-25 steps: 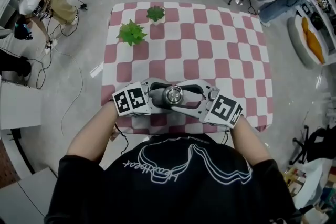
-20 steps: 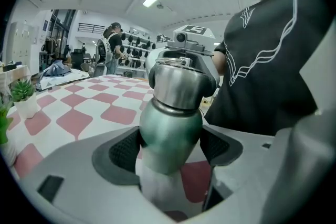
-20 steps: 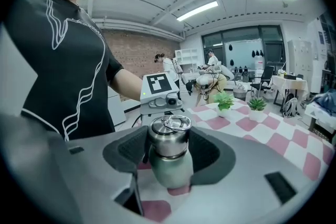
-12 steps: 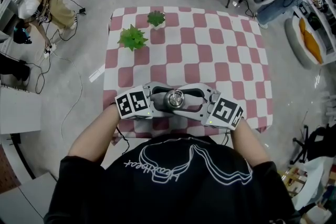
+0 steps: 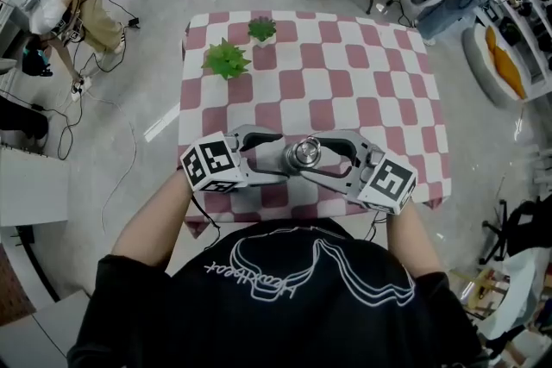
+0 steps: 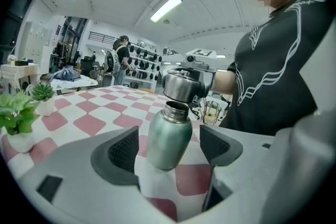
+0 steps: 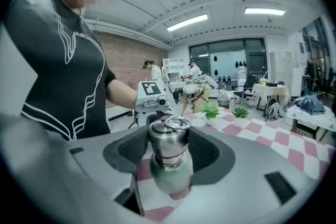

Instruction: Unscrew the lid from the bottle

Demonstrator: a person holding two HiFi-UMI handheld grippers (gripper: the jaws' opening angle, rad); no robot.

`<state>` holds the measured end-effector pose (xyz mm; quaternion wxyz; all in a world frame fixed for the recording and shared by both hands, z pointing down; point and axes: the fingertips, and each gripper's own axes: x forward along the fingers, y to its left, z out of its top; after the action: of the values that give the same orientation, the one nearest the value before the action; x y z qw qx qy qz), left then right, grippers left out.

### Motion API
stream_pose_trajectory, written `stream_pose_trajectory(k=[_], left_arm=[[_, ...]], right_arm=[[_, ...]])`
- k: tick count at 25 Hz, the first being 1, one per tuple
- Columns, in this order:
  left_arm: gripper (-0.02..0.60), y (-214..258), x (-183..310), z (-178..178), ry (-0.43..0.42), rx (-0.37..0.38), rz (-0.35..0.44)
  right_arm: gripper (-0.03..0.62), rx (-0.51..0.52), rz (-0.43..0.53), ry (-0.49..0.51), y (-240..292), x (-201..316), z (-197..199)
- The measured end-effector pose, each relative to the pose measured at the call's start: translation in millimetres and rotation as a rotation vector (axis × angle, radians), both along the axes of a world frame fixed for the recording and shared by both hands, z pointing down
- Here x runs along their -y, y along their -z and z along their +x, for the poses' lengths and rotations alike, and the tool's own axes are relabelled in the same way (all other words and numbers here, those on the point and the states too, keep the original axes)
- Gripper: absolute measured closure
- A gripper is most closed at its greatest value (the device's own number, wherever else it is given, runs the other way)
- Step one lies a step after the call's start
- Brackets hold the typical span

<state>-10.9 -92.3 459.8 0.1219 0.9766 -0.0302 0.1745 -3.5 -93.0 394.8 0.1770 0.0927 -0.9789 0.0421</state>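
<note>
Right gripper (image 7: 168,149): fingers pinch the lid (image 6: 181,86) from both sides. Left gripper (image 6: 169,145): fingers spread, bottle (image 6: 168,136) between them with a thin gap on each side, no contact visible. Bottle is at the near edge of the checkered worktop (image 5: 345,73), right in front of the person. Brushed steel body, rounded shoulder, narrow neck; steel lid with a ring on top. Lid sits tilted just over the neck mouth; can't tell if the threads are engaged. In the head view the lid hides the body.

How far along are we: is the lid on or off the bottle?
Off: left gripper view shows the lid just above the bottle's open neck.
</note>
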Motion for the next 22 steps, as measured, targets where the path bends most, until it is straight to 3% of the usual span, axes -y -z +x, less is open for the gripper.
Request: stream_pose_trajectory(k=[5, 10, 13, 16, 19, 22], left_arm=[[0.229, 43, 7, -22, 0.120, -0.103, 0.040], [0.243, 102, -6, -21, 0.211, -0.246, 0.124], [0.404, 134, -12, -20, 0.298, -0.300, 0.178], [0.534, 158, -9, -24, 0.440, -0.338, 0.174], [0.571, 173, -12, -27, 0.582, -0.319, 0.163], [0.575, 188, -28, -22, 0.649, -0.316, 0.180]], right_arm=[[0.350, 0.097, 0.012, -0.160, 30, 3, 15], [0.350, 0.207, 0.044, -0.264, 66, -3, 22], [0.350, 0.286, 0.066, -0.276, 91, -9, 29], [0.350, 0.316, 0.098, -0.299, 112, -11, 39], [0.350, 0.328, 0.105, -0.311, 128, -20, 49], [0.350, 0.322, 0.109, -0.311, 134, -36, 57]])
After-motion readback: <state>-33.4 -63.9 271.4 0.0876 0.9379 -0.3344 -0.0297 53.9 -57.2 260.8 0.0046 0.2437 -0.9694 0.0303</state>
